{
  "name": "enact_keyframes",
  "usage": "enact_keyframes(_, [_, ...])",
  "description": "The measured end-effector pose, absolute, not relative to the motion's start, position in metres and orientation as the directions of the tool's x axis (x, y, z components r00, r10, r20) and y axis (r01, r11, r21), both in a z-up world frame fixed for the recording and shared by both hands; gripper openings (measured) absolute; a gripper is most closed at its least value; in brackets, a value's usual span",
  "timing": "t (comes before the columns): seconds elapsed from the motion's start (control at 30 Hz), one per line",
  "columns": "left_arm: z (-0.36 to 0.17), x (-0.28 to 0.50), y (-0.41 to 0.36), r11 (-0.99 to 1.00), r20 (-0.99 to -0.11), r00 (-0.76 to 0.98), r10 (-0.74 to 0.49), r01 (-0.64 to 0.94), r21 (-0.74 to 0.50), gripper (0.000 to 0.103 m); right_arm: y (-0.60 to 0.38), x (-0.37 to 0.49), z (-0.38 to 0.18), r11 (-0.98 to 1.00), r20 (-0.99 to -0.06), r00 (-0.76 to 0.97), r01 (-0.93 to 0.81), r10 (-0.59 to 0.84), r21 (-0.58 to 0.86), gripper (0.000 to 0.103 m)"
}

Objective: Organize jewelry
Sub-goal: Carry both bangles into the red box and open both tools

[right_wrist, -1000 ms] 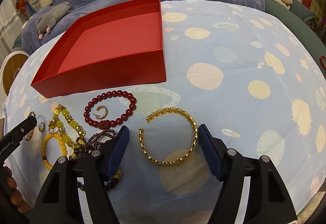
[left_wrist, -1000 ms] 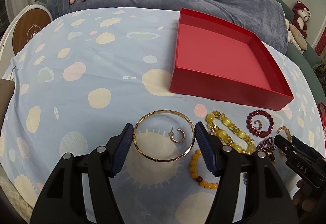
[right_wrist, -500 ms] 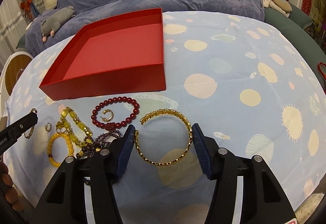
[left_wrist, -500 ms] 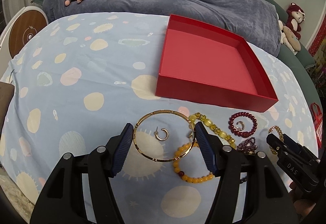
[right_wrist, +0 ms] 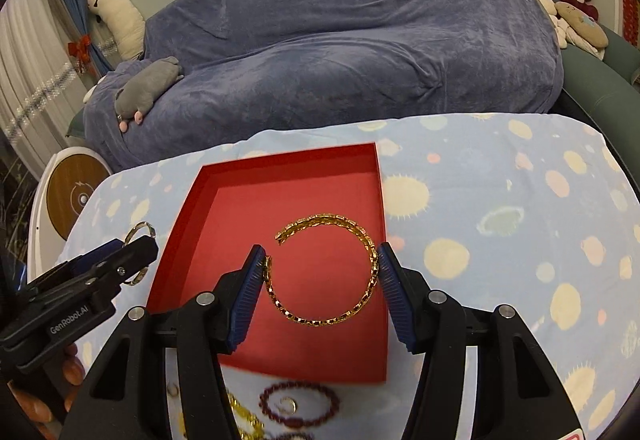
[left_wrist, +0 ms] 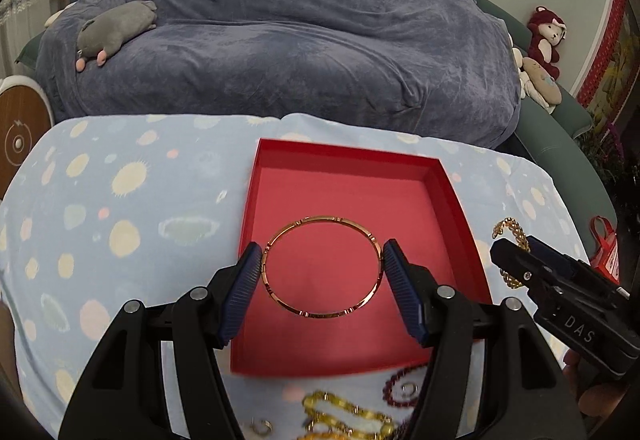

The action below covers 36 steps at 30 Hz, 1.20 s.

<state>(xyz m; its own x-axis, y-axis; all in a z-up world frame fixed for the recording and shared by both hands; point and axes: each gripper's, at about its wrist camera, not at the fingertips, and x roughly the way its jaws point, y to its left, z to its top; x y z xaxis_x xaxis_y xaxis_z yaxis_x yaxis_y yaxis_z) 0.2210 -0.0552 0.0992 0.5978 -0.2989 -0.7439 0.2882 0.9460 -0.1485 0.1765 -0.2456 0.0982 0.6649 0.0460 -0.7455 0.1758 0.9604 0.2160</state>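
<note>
The left hand-held gripper (left_wrist: 322, 272) pinches a thin, stiff rose-gold bangle (left_wrist: 320, 267) across its width above the red box (left_wrist: 348, 164); the right hand-held gripper (right_wrist: 320, 276) likewise clamps a springy, slippery open gold cuff bracelet (right_wrist: 326, 272).

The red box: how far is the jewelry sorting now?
Nothing lies in the red box yet. In hand: the left tongs grip a thin gold bangle above it, and the right tongs grip an open gold chain cuff. Left on the cloth: the dark red bead bracelet, yellow beads and small earrings.
</note>
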Motion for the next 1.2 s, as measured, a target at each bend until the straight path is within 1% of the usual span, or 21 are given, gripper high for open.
enact_keyframes(0.1, [0.090,0.260,-0.074,0.944,-0.756,0.585,-0.294,0.303,-0.133,0.060,-0.248,0.218,0.090,0.963,-0.761,0.647,0.171,0.051,0.210,0.055])
enact_keyframes(0.27, [0.062,0.308,-0.092,0.947,-0.789,0.551,-0.271,0.300,-0.115,0.060,-0.254,0.270,0.060,0.965,-0.802,0.595,0.180,0.047,0.190,0.055])
enact_keyframes(0.4, [0.037,0.331,-0.096,0.950,-0.817,0.516,-0.257,0.291,-0.115,0.060,-0.261,0.295,0.035,0.961,-0.833,0.551,0.201,0.052,0.193,0.055])
enact_keyframes(0.53, [0.019,0.345,-0.099,0.950,-0.839,0.483,-0.250,0.292,-0.115,0.060,-0.255,0.309,0.030,0.978,-0.835,0.549,0.159,0.025,0.134,0.055])
enact_keyframes(0.77, [0.012,0.352,-0.101,0.952,-0.838,0.496,-0.227,0.294,-0.084,0.061,-0.252,0.320,0.017,0.980,-0.849,0.526,0.145,0.043,0.139,0.056])
enact_keyframes(0.83, [0.012,0.354,-0.102,0.954,-0.838,0.503,-0.213,0.291,-0.068,0.064,-0.251,0.321,0.018,0.980,-0.847,0.531,0.148,0.033,0.131,0.056])
enact_keyframes(0.97, [0.014,0.353,-0.100,0.955,-0.836,0.500,-0.225,0.285,-0.087,0.068,-0.253,0.318,0.022,0.978,-0.839,0.543,0.162,0.026,0.135,0.058])
enact_keyframes(1.03, [0.018,0.352,-0.098,0.957,-0.829,0.513,-0.223,0.277,-0.087,0.072,-0.254,0.315,0.026,0.976,-0.835,0.550,0.161,0.033,0.145,0.059])
enact_keyframes(1.2, [0.032,0.339,-0.094,0.958,-0.815,0.532,-0.230,0.273,-0.092,0.075,-0.254,0.302,0.042,0.979,-0.819,0.574,0.157,0.018,0.131,0.062])
